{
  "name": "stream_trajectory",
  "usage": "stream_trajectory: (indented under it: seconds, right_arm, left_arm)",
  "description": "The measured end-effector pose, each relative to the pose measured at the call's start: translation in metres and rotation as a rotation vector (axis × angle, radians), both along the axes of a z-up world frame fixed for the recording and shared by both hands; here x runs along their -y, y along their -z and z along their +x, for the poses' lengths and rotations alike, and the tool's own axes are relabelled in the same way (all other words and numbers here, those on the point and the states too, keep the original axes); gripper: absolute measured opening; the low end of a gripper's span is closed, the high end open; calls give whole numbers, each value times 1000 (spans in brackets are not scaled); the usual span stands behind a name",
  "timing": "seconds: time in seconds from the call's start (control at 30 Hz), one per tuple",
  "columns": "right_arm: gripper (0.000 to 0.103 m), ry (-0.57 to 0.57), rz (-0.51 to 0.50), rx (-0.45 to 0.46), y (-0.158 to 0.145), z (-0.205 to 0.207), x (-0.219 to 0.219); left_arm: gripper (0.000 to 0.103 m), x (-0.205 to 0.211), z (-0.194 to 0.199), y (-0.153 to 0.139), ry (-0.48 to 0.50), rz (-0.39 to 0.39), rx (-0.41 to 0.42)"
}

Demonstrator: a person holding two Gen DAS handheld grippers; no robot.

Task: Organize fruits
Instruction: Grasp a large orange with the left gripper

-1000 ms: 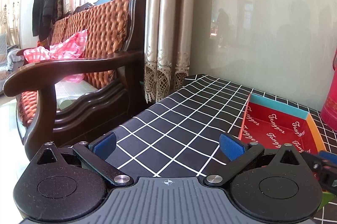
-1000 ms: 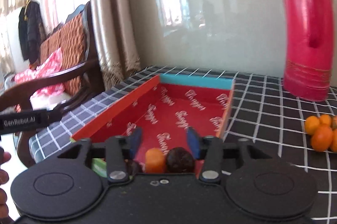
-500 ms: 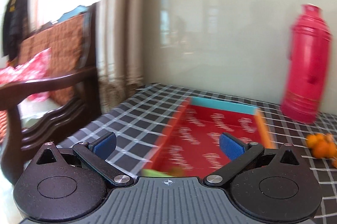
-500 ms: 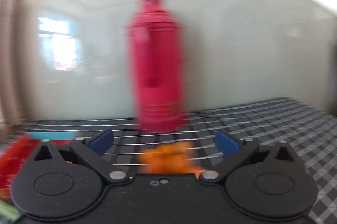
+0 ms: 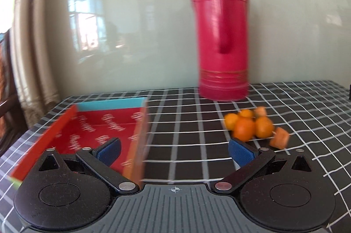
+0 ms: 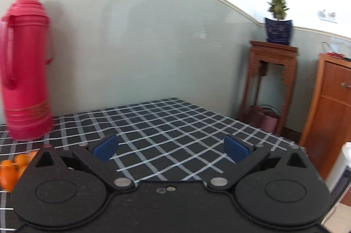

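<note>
Both grippers hang over the checked tablecloth [image 5: 186,129] with jaws spread wide and nothing between them — the left gripper [image 5: 174,149] faces the gap between the red tray [image 5: 65,123] and the loose oranges [image 5: 250,125], which sit in a heap near the red thermos [image 5: 222,42], probably awaiting transfer to the tray. The right gripper [image 6: 171,147] looks past them toward bare cloth. Blur smears the tray's edge — its near end hides behind the left gripper's body, so any contents stay unseen.
</note>
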State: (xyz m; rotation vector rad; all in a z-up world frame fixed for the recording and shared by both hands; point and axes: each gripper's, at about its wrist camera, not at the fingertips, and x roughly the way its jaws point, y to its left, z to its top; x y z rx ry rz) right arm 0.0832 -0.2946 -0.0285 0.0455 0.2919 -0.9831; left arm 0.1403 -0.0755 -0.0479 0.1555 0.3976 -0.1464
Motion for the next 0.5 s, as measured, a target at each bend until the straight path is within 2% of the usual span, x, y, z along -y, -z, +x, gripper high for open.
stream_trajectory:
  seconds: [0.1, 0.33, 0.37, 0.43, 0.5]
  right_arm:
    - [97, 18, 38, -5, 2, -3, 13]
    - [97, -21, 96, 18, 1, -9, 23]
    - [97, -28, 99, 21, 1, -10, 22]
    - [97, -43, 103, 26, 0, -11, 23]
    - [97, -59, 118, 33, -1, -11, 24]
  left_arm:
    - [103, 24, 10, 3, 45, 24, -6]
    - [101, 68, 46, 10, 116, 11, -43]
    - [98, 71, 49, 11, 115, 7, -47]
    - [84, 74, 59, 15, 122, -15, -80]
    - [78, 74, 68, 18, 112, -50, -114]
